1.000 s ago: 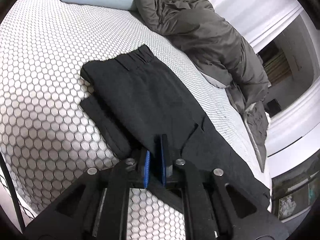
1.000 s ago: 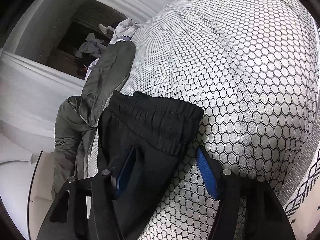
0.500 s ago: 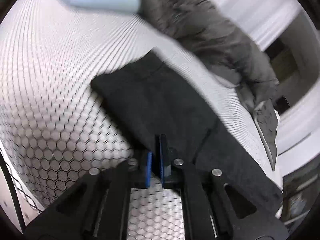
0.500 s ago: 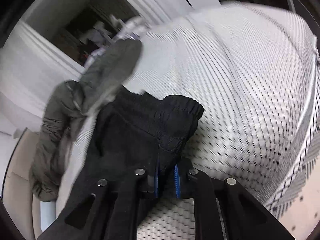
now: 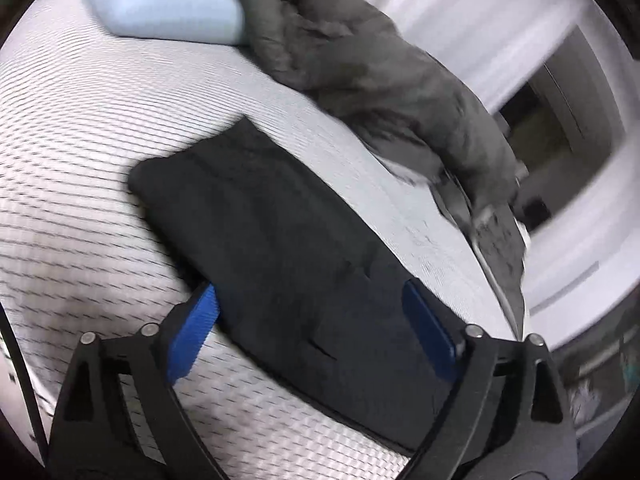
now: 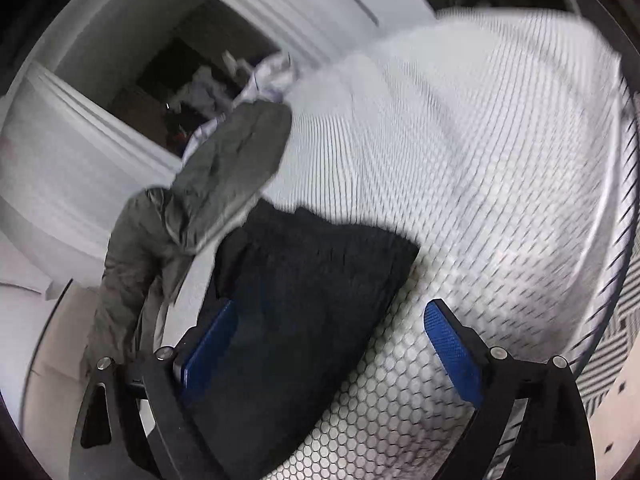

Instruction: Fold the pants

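— While you hold both tools over the bed, where do the folded black fabric pants (image 5: 280, 248) lie?

— They lie flat on your white bedspread with the black honeycomb print (image 5: 80, 128), as a long dark rectangle. In the left wrist view the pants run from the upper left down toward the lower right, directly ahead of your left gripper (image 5: 316, 332).

— Is my left gripper pinching them?

— No. Your left gripper is spread wide, with its blue ribbed pads (image 5: 192, 332) standing far apart on either side of the cloth, and nothing is caught between them.

— And my right gripper (image 6: 332, 356)?

— It is released too. Its jaws stand wide, one blue pad over the pants (image 6: 304, 300) and the other over bare bedspread (image 6: 480, 200) just past the cloth's edge. You cannot tell from the blurred pictures whether either pad touches the fabric.

— What else is near?

— A rumpled grey quilted comforter (image 5: 380, 80) lies beyond the pants, close to their far edge, and a pale blue pillow (image 5: 160, 4) sits beside it at the top of the bed. The right wrist view shows the same comforter (image 6: 224, 184) just beside the pants.
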### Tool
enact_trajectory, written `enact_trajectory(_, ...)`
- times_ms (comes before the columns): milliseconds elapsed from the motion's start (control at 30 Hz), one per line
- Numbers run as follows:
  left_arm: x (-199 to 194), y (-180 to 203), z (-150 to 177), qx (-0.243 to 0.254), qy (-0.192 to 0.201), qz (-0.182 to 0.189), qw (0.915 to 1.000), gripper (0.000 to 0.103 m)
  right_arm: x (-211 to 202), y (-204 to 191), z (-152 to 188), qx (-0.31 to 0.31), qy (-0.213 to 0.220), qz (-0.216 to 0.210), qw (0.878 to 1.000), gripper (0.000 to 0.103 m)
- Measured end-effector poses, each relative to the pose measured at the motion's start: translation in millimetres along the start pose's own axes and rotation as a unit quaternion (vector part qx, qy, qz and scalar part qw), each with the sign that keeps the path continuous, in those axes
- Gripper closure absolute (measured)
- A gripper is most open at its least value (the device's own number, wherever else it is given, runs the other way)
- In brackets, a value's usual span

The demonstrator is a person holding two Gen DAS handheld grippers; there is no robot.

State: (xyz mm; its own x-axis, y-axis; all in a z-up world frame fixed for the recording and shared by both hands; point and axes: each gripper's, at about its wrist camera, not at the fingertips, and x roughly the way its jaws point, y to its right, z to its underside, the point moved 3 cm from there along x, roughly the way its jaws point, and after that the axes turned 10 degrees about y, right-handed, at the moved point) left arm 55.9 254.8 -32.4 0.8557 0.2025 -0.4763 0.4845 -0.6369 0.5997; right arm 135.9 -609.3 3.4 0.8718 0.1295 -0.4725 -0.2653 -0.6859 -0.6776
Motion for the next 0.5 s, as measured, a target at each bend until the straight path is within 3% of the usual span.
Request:
enact_trajectory(67, 4, 19, 5, 0.021, -0.006, 0.011, 0.9997, 0.003, 16, 9, 0, 0.028, -0.021, -0.012, 0.999, 0.022)
enact_trajectory(133, 8, 39, 18, 0.044, -0.016, 0.021, 0.9987, 0.003, 29, 13, 2, 0.037, -0.042, -0.010, 0.998, 0.080)
enact_trajectory(233, 7, 70, 36, 0.070, -0.022, 0.036, 0.9967, 0.003, 19, 1, 0, -0.015, -0.020, -0.006, 1.000, 0.092)
enact_trajectory(333, -2, 92, 48, 0.095, -0.021, 0.057, 0.9936, 0.003, -5, -10, -4, -0.068, 0.009, -0.005, 0.998, 0.092)
enact_trajectory(367, -5, 98, 52, 0.102, -0.020, 0.061, 0.9927, 0.003, -2, -7, -3, -0.071, 0.004, 0.008, 0.997, 0.090)
enact_trajectory(433, -10, 108, 60, 0.118, -0.023, 0.061, 0.9909, 0.003, 13, 15, 3, -0.058, -0.043, 0.060, 0.996, 0.078)
enact_trajectory(500, -11, 117, 67, 0.134, -0.026, 0.063, 0.9887, 0.003, 16, 27, 3, -0.018, -0.057, 0.057, 0.997, 0.075)
